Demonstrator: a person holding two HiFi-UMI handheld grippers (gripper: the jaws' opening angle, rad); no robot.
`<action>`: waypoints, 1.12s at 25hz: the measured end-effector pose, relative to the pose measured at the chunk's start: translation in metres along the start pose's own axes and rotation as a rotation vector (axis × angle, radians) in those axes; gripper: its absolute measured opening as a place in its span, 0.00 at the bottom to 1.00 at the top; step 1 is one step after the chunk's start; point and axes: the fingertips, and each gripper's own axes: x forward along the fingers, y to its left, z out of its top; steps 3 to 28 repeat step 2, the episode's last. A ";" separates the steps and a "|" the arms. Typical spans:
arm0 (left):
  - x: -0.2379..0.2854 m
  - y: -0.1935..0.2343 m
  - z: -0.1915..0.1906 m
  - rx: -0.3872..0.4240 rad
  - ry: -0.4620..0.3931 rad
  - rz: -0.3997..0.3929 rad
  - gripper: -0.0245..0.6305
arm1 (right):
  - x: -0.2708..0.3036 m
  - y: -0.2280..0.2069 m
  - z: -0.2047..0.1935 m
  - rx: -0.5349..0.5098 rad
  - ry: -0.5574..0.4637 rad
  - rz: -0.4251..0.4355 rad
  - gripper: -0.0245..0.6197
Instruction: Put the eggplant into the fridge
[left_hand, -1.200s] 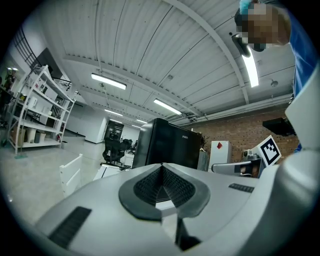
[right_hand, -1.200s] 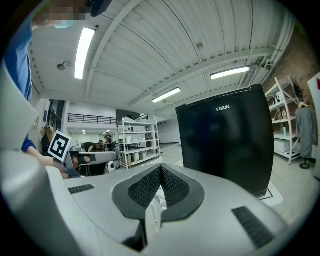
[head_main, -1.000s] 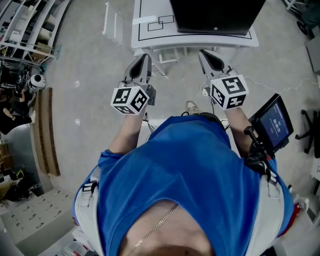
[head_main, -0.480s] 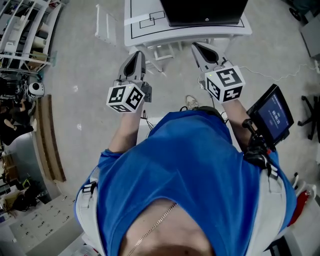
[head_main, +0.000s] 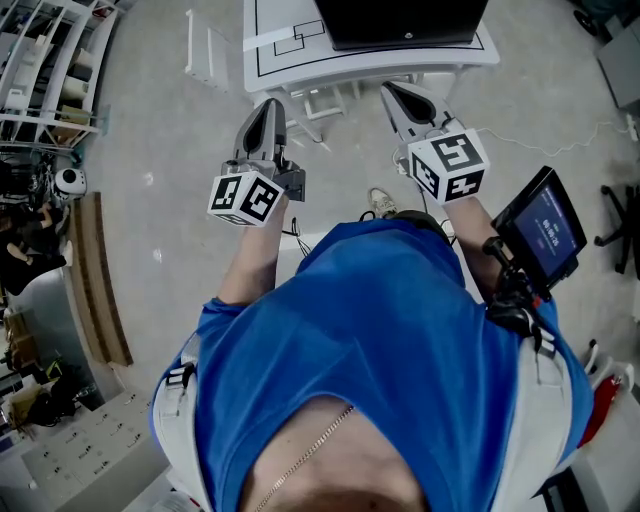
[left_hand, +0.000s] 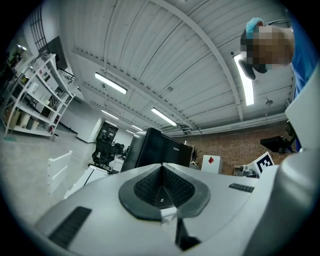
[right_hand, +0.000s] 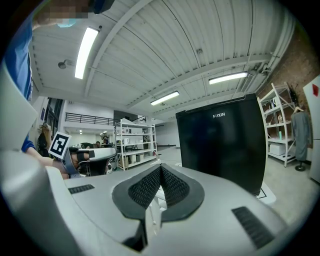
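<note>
The black fridge (head_main: 400, 20) stands on a white table (head_main: 280, 62) just ahead of the 2 grippers. The left gripper (head_main: 267, 106) and the right gripper (head_main: 391, 91) have their jaws pressed together, holding nothing.

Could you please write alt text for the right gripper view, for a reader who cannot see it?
The grey plastic right gripper fills the lower frame, its jaws shut together with nothing between them. Just beyond stands a tall glossy black fridge, with white metal shelving racks farther back to the left under a ribbed white ceiling.
</note>
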 end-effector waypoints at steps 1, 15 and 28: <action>0.000 0.000 0.001 -0.015 -0.009 -0.007 0.05 | 0.000 0.000 0.000 -0.001 0.000 0.001 0.04; 0.000 0.000 0.002 -0.029 -0.019 -0.013 0.05 | 0.000 0.000 0.000 -0.001 -0.001 0.001 0.04; 0.000 0.000 0.002 -0.029 -0.019 -0.013 0.05 | 0.000 0.000 0.000 -0.001 -0.001 0.001 0.04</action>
